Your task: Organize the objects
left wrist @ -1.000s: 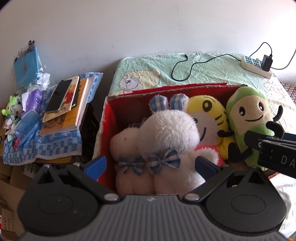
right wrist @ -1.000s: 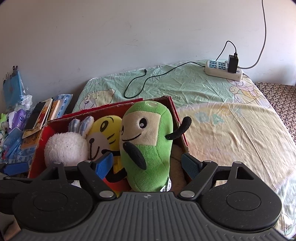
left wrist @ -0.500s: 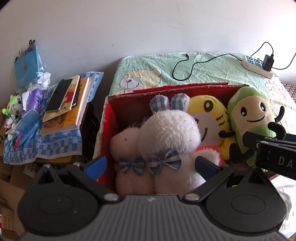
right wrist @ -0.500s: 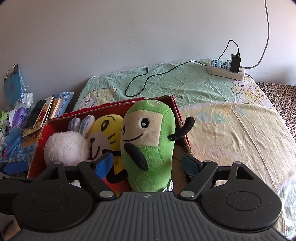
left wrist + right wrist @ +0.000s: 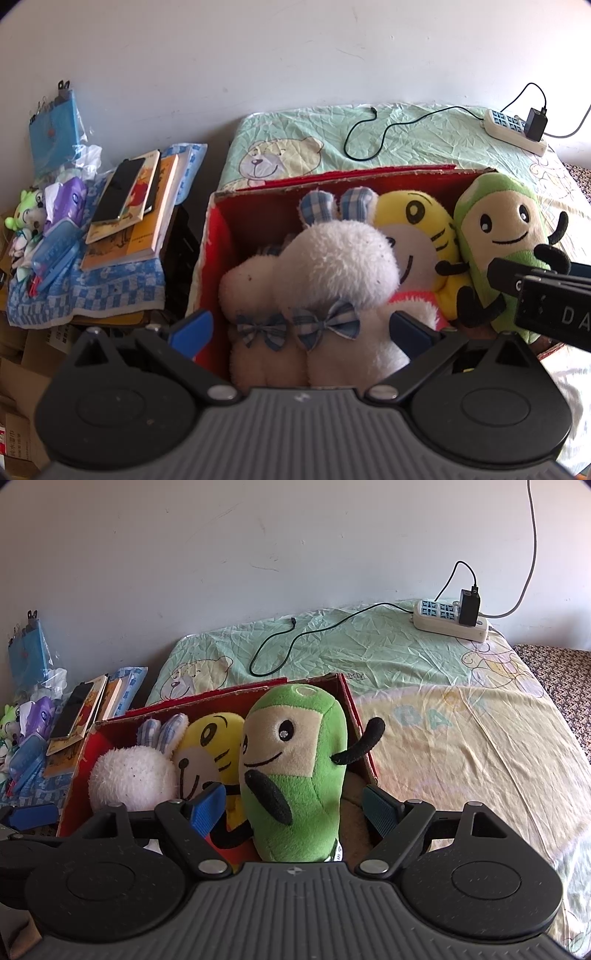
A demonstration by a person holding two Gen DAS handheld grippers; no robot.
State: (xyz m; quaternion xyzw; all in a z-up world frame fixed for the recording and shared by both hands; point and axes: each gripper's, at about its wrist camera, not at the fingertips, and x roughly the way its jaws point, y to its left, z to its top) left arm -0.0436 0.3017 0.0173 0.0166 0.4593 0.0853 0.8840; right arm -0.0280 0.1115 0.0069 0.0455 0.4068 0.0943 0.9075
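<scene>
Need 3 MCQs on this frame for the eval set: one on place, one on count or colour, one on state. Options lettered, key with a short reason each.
1. Where does the power strip lie?
A. inside the red box
B. on the bed sheet near the wall
C. on the pile of books

2. How many plush toys sit in the red box?
A. one
B. three
C. five

3. How does the right gripper stand?
A. open, fingers on either side of the green plush
B. shut on the charger cable
C. shut on the white plush

Key: 1 B, it rests on the bed sheet at the far end. 2 B, the white plush, yellow plush and green plush fill it. 3 A, the blue pads stand apart with the green plush between them.
</scene>
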